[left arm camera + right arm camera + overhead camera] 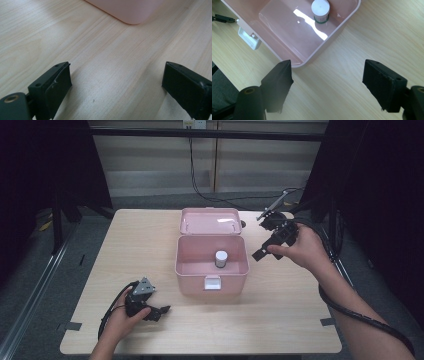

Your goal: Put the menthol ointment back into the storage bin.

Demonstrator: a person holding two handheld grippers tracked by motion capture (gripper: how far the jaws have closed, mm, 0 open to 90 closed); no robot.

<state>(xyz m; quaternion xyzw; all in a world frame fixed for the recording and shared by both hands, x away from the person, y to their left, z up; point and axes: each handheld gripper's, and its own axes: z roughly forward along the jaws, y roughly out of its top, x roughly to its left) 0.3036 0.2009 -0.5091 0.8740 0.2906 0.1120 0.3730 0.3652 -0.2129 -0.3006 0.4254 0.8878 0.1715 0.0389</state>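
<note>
On the table (280,320) the pink box (212,268) stands open, lid tipped back, so the small white bottle (221,258) stands upright inside it. Beside the box, the right gripper (264,251) hangs with jaws wide and empty — likely free for the lid. Resting low near the front edge, the left gripper (161,312) is likewise spread, holding nothing.

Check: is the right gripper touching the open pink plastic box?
Apart. The right gripper view shows the right gripper with open, empty jaws and bare table between them and the pink box.
</note>
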